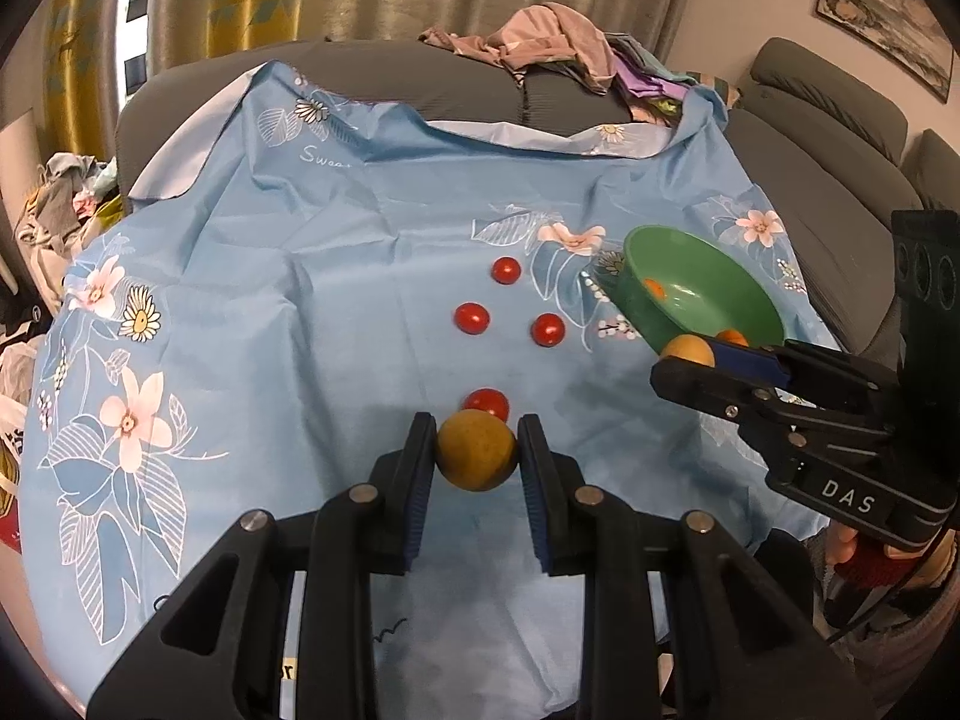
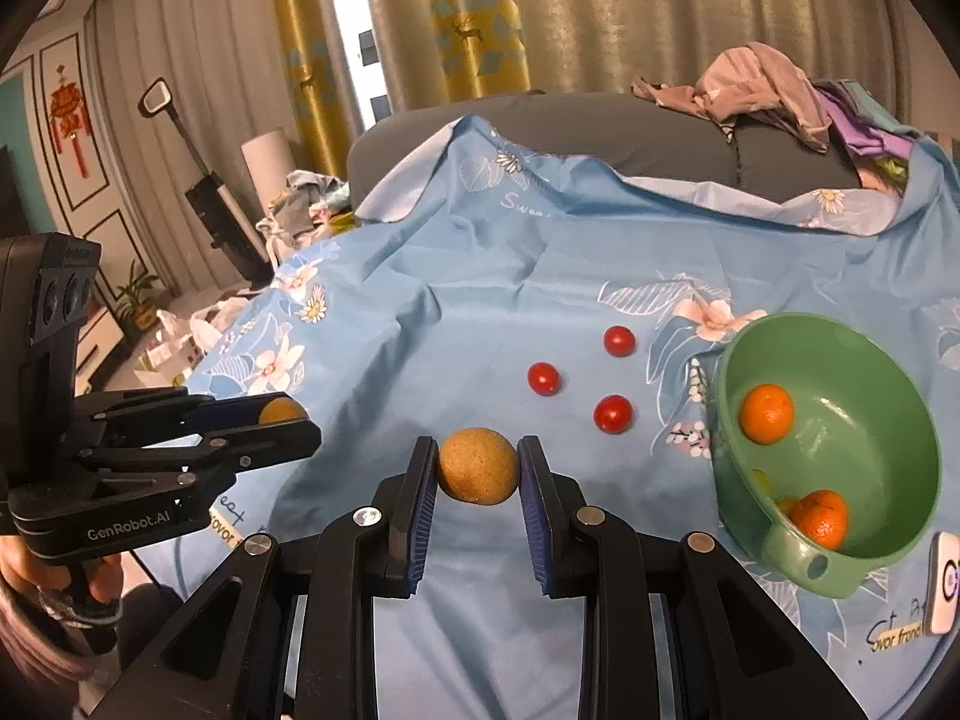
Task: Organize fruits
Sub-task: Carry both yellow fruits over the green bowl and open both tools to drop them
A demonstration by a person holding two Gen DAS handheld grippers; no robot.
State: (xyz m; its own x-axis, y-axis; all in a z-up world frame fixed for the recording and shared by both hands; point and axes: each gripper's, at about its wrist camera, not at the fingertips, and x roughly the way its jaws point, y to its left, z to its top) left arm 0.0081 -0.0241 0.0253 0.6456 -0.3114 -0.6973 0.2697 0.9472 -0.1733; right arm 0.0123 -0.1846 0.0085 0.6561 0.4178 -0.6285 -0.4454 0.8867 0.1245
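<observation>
My left gripper (image 1: 477,427) is shut on a round yellow-brown fruit (image 1: 477,456), held a little above the blue floral cloth (image 1: 300,312). My right gripper (image 2: 478,450) is shut on a second, similar fruit (image 2: 478,471); in the left wrist view that gripper (image 1: 690,358) hangs near the bowl's front rim. A green bowl (image 2: 804,564) on the right holds two oranges (image 2: 766,414) (image 2: 819,519). Several cherry tomatoes (image 1: 506,270) (image 1: 471,318) (image 1: 548,329) lie on the cloth ahead of both grippers; one (image 1: 487,401) sits just behind the left fruit.
The cloth drapes over a grey sofa (image 1: 420,78) with a pile of clothes (image 1: 552,42) at the back. A white device (image 2: 945,582) lies right of the bowl. Bags and clothing (image 1: 54,210) clutter the floor on the left. A hand (image 2: 36,576) holds the left gripper.
</observation>
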